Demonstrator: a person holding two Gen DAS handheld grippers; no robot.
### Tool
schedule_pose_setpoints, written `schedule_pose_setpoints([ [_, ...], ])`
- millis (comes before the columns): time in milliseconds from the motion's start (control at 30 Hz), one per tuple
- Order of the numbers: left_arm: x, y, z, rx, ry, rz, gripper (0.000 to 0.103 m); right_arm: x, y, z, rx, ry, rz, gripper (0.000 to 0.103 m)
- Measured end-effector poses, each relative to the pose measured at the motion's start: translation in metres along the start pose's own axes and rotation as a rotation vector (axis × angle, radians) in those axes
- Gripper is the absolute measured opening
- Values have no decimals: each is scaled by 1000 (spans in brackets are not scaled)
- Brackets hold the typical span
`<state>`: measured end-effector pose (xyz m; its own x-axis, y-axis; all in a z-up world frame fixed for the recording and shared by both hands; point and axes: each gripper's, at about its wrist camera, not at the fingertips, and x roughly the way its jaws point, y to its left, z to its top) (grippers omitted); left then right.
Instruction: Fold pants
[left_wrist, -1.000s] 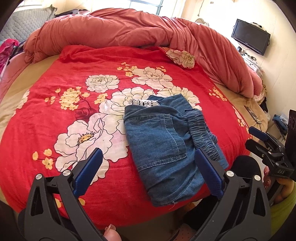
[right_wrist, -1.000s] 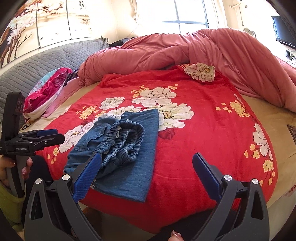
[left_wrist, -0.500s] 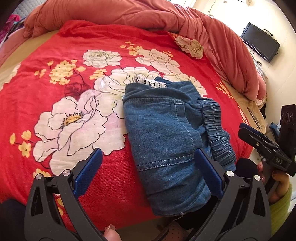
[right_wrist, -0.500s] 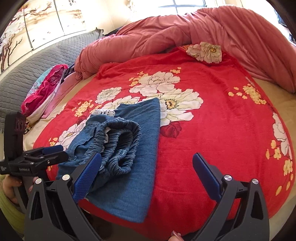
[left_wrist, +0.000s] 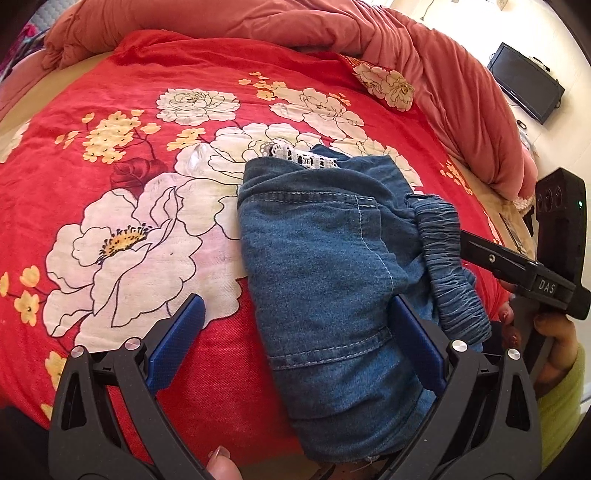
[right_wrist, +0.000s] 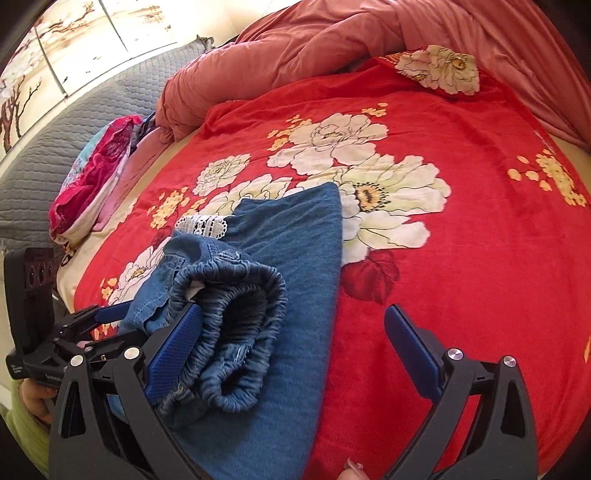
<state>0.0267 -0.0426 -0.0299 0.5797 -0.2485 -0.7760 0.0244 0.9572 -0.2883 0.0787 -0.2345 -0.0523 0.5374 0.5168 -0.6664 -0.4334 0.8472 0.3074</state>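
Red floral bedspread (left_wrist: 140, 206) is occupied by folded blue denim pants (left_wrist: 332, 280); left gripper (left_wrist: 295, 343) and right gripper (right_wrist: 291, 347) are held spread beside them, nothing gripped.

The blue denim pants (left_wrist: 332, 280) lie folded into a thick, roughly oblong bundle on the bed's red flowered blanket (left_wrist: 110, 110), at its near edge. In the left wrist view the long axis runs from 12 to 6 o'clock. The gathered elastic waistband (right_wrist: 236, 317) sits bunched on top along the 3 o'clock side, gaping open. A strip of white lace trim (left_wrist: 303, 157) peeks out at the far end.
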Motion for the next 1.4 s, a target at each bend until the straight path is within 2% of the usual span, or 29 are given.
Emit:
schedule_pose_setpoints([
  [233, 5, -3, 2, 8, 0, 5, 93, 23, -13, 11, 47, 42, 103, 98],
  [367, 9, -6, 3, 17, 2, 7, 93, 27, -17, 11, 58, 35, 167, 99],
  [533, 14, -10, 4, 29, 5, 7, 93, 31, -12, 10, 33, 35, 204, 98],
  [600, 15, -13, 5, 37, 5, 8, 88, 33, -11, 9, 24, 35, 220, 96],
  [700, 18, -17, 7, 42, 8, -1, 79, 36, -10, 9, 22, 35, 248, 82],
  [867, 19, -24, 7, 59, -2, -5, 62, 32, -8, 5, 28, 17, 283, 51],
  [967, 16, -28, 7, 77, -10, 5, 52, 26, 0, 2, 4, -11, 263, 48],
  [1233, 5, -35, 10, 111, -42, 17, 41, 5, 19, -1, -64, -91, 230, 43],
  [1400, -4, -41, 20, 118, -70, -3, 39, -8, 31, 4, -107, -140, 228, 42],
])
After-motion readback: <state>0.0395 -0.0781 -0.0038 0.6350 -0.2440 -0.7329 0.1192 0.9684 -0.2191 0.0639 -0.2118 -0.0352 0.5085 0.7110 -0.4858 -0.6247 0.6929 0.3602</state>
